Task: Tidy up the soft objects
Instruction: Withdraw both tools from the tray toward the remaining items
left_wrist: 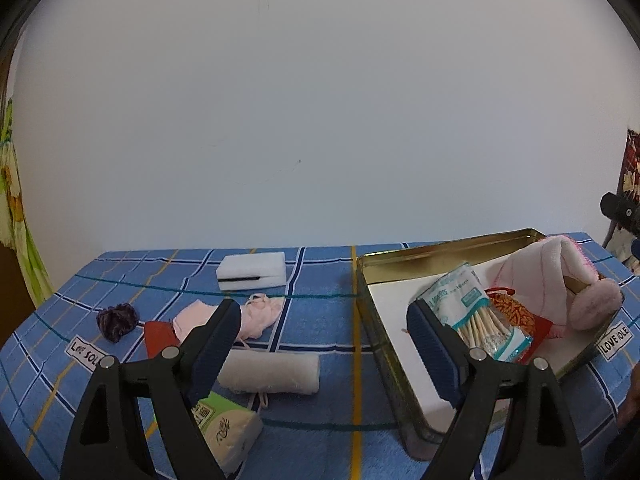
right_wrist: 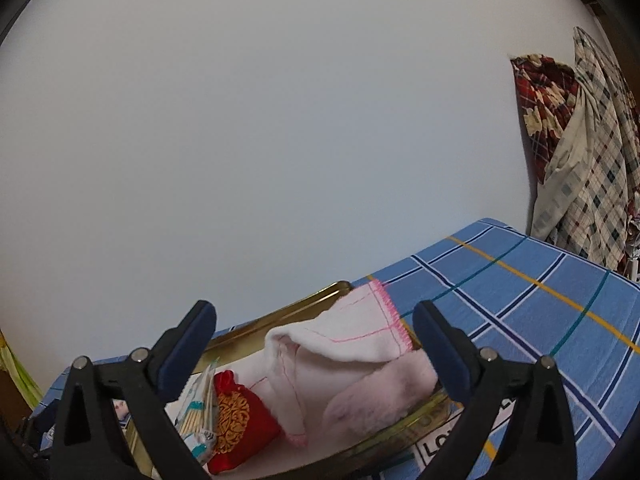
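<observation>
My left gripper (left_wrist: 323, 316) hangs open and empty over the blue checked cloth (left_wrist: 320, 280). Beyond and below its left finger lie a pale pink garment (left_wrist: 260, 314), a red piece (left_wrist: 158, 338), a rolled white towel (left_wrist: 272, 372), a tissue pack (left_wrist: 228, 428), a dark scrunchie (left_wrist: 117, 321) and a white sponge (left_wrist: 252, 271). To its right, the gold tin tray (left_wrist: 400, 258) holds a cotton swab pack (left_wrist: 476, 312), a red pouch (left_wrist: 520, 316), a pink towel (left_wrist: 548, 276) and a fluffy pink piece (left_wrist: 596, 308). My right gripper (right_wrist: 314, 316) is open and empty above the pink towel (right_wrist: 348, 344) in the tray (right_wrist: 280, 316).
A plain white wall rises right behind the table. Checked and flowered cloths (right_wrist: 592, 160) hang at the far right, a green flowered curtain (left_wrist: 12, 200) at the far left. The blue cloth (right_wrist: 540, 300) runs on right of the tray.
</observation>
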{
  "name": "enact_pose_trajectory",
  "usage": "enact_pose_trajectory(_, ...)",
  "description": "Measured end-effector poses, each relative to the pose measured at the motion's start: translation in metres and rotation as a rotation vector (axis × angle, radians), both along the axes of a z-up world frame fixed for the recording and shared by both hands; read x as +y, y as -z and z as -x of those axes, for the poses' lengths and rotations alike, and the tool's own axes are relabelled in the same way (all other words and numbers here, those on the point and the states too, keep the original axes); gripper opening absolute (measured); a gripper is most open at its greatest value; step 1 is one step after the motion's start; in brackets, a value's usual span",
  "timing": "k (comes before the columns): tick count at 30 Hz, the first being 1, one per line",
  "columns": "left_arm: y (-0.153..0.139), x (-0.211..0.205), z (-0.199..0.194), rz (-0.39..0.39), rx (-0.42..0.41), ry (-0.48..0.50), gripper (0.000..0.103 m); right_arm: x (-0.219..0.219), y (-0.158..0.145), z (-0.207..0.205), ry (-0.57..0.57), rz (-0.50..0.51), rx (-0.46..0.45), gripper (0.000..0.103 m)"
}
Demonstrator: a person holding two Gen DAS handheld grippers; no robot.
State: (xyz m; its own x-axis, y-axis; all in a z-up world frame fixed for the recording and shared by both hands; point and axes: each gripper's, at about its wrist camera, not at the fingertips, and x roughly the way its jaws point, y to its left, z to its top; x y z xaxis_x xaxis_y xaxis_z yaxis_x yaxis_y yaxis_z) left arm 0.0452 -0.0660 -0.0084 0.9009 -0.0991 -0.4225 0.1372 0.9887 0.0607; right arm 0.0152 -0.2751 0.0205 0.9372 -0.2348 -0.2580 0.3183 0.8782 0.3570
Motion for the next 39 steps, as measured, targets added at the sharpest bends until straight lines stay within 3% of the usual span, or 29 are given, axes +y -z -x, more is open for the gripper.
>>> enact_pose_trajectory(12, 0.001, 0.02, 0.006, 0.019, 0.016, 0.021, 0.087, 0.009, 0.006, 0.01, 0.047, -0.012, 0.019, 0.101)
enact_pose_trajectory(27, 0.002, 0.053, 0.003, 0.012, 0.027, -0.009, 0.087, 0.058, 0.009, 0.013, -0.057, 0.02, 0.039, 0.101)
enact_pose_trajectory(39, 0.006, 0.097, -0.012, 0.013, 0.05, -0.078, 0.087, 0.116, 0.013, 0.0, -0.218, -0.007, 0.072, 0.101)
